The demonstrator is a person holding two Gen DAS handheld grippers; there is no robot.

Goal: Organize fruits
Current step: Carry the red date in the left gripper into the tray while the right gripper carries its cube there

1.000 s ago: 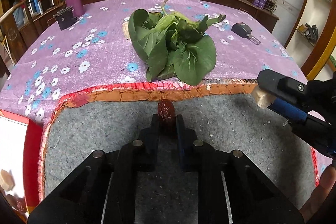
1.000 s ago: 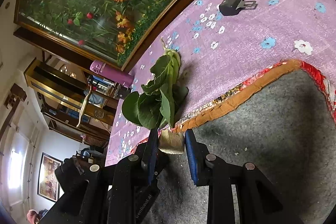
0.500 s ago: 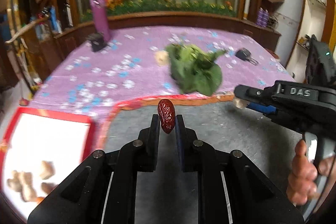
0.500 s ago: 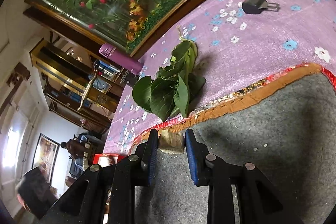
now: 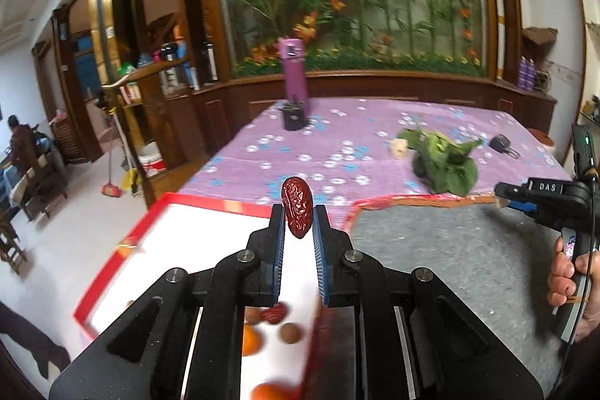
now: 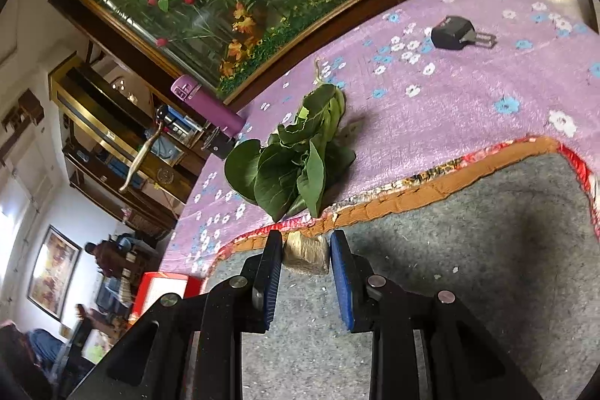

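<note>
My left gripper [image 5: 297,212] is shut on a dark red date [image 5: 297,211] and holds it upright above a red-rimmed white tray [image 5: 157,223]. Blurred fruits lie in the tray below the jaws: an orange one [image 5: 250,340], a brown round one [image 5: 289,333] and a red date [image 5: 275,313]. My right gripper [image 6: 304,250] is shut on a pale beige chunk [image 6: 305,252] just above the grey felt mat [image 6: 468,268]. It also shows in the left wrist view [image 5: 500,192], at the right.
A bunch of green leaves [image 6: 292,167] lies on the purple flowered cloth [image 6: 450,92] behind the mat's orange edge. A pale lump [image 5: 399,149], a black key fob [image 6: 452,34], a purple flask [image 5: 294,74] and a small black box [image 5: 294,117] stand farther back.
My left gripper has swung left with the date, from over the grey mat to over the white tray. My right gripper has hardly moved and keeps its chunk.
</note>
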